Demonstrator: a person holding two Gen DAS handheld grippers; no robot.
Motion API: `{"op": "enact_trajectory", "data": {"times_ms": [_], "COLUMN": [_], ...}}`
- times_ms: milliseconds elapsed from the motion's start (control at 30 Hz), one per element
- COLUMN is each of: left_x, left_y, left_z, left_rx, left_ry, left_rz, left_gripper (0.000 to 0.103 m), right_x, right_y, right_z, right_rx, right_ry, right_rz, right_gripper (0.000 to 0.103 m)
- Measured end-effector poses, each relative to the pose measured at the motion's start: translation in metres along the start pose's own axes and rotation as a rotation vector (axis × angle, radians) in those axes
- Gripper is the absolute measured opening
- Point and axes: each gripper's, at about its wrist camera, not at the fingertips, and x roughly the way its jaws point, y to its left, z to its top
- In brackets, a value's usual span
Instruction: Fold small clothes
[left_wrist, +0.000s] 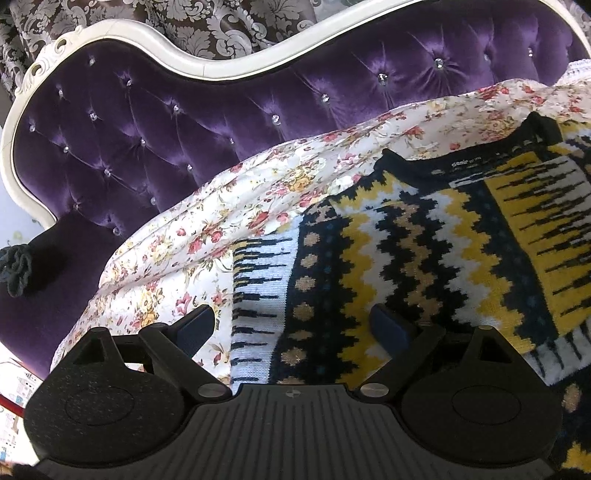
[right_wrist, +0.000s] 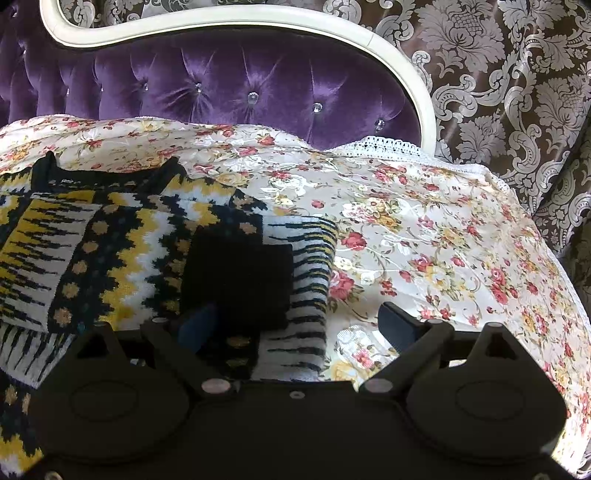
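A knitted sweater (left_wrist: 424, 236) in navy, yellow and white zigzags lies flat on a floral bedspread (left_wrist: 221, 206), collar toward the headboard. My left gripper (left_wrist: 295, 325) hovers open over its left folded edge, one fingertip over the bedspread, the other over the knit, nothing between them. In the right wrist view the sweater (right_wrist: 122, 243) fills the left side, with a sleeve folded across and its dark cuff (right_wrist: 240, 277) on top. My right gripper (right_wrist: 299, 325) stands open over the sweater's right edge, its left finger (right_wrist: 199, 325) beside the cuff, the other above the bedspread (right_wrist: 424, 240).
A purple tufted headboard (left_wrist: 166, 122) with a white carved frame (right_wrist: 229, 18) rises behind the bed. Patterned damask curtain (right_wrist: 509, 74) hangs behind it. The bedspread's lace-trimmed edge (right_wrist: 388, 142) drops off at the right. A dark crocheted item (left_wrist: 14, 269) sits at the far left.
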Motion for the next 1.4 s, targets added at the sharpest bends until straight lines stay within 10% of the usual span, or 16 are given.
{"op": "enact_trajectory", "data": {"times_ms": [733, 1400], "left_x": [-0.057, -0.157], "left_y": [0.022, 0.061], "left_z": [-0.005, -0.063], "left_rx": [-0.023, -0.27], "left_ry": [-0.09, -0.018], "left_rz": [0.062, -0.183], "left_gripper": [0.091, 0.091], "right_x": [-0.007, -0.05], "right_y": [-0.003, 0.004], "right_z": [0.001, 0.006], "right_rx": [-0.005, -0.091], "right_ry": [0.003, -0.06], "right_rz": [0.014, 0.026], "right_gripper": [0.095, 0.096]}}
